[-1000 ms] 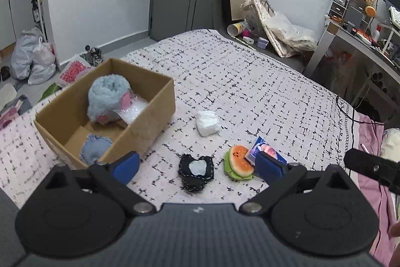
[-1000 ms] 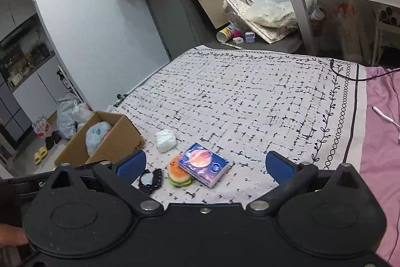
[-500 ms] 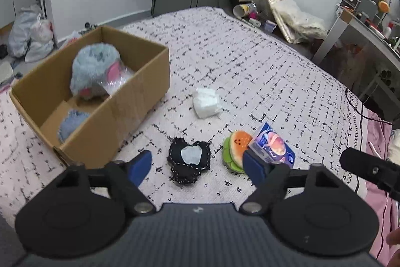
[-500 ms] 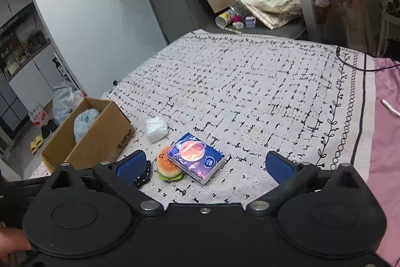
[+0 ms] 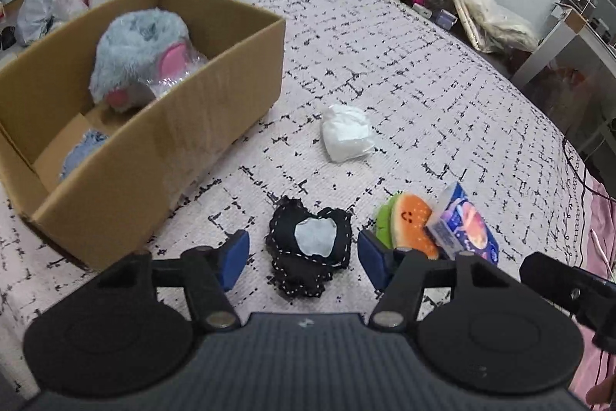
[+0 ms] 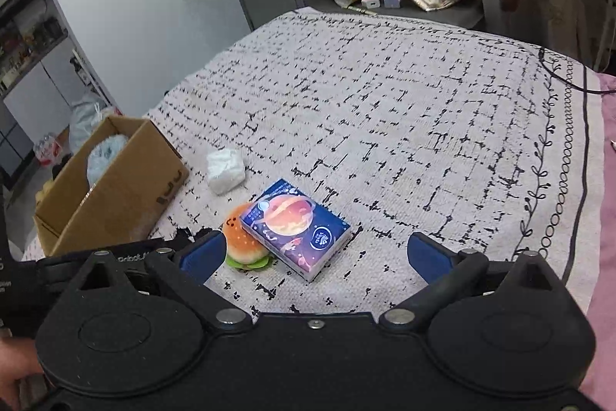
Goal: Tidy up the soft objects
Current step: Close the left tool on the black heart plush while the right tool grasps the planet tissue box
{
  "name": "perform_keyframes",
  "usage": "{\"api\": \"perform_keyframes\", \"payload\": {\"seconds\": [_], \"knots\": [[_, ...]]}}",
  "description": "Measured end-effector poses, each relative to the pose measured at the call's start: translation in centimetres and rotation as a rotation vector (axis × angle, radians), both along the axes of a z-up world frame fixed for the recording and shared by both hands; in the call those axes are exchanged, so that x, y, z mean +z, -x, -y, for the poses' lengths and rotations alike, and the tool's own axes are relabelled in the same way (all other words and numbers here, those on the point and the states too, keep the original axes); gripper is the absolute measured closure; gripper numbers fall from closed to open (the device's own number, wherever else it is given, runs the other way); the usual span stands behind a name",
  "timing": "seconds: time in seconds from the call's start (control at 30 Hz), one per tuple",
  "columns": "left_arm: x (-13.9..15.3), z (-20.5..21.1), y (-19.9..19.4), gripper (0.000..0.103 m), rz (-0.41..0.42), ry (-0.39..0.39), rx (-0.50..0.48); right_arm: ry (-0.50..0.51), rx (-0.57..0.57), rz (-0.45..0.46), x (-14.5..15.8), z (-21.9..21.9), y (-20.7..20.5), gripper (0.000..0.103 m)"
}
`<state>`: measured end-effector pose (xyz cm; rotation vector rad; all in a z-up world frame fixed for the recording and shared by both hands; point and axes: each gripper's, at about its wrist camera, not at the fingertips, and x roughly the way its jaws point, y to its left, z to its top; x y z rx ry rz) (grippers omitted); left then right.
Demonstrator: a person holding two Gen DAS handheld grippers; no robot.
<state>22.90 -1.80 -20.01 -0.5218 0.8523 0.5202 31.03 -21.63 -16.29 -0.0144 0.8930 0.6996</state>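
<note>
Pouch (image 5: 311, 244) between left gripper (image 5: 304, 259) fingers, ungrasped
Black pouch (white heart patch) lies on blanket (image 5: 404, 72); left jaws apart, flanking it. Burger (image 6: 244, 237) touches tissue pack (image 6: 296, 228), both just right of pouch. White wad (image 5: 346, 131) sits near box (image 5: 154, 141), which holds blue plush (image 5: 142, 52). Right gripper (image 6: 315, 253) wide open above blanket

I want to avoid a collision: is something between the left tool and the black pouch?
Nothing visible. The black pouch lies on the bedspread between the open blue fingers of the left tool.
</note>
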Motion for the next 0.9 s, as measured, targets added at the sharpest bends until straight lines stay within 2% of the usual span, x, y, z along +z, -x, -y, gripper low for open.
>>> {"api": "perform_keyframes", "payload": {"seconds": [0.3, 0.47, 0.53, 0.63, 0.9], "knots": [[-2.0, -1.1, -1.2, 0.042, -0.031, 0.039, -0.001, 0.106, 0.026, 0.004, -2.1, -2.5, -0.8, 0.006], [-2.3, -1.3, -1.4, 0.051, -0.034, 0.027, -0.009, 0.145, 0.027, 0.016, -2.9, -3.7, -1.3, 0.006], [-2.3, -1.4, -1.4, 0.058, -0.041, 0.022, -0.017, 0.152, 0.014, 0.019, -3.0, -4.1, -1.6, 0.007], [-2.3, -1.7, -1.5, 0.064, -0.044, 0.028, -0.033, 0.150, 0.002, 0.018, -3.1, -4.7, -2.2, 0.007], [-2.4, -2.4, -1.4, 0.066, -0.040, 0.056, -0.063, 0.199, 0.005, 0.022, -4.0, -6.5, -2.8, 0.009]]}}
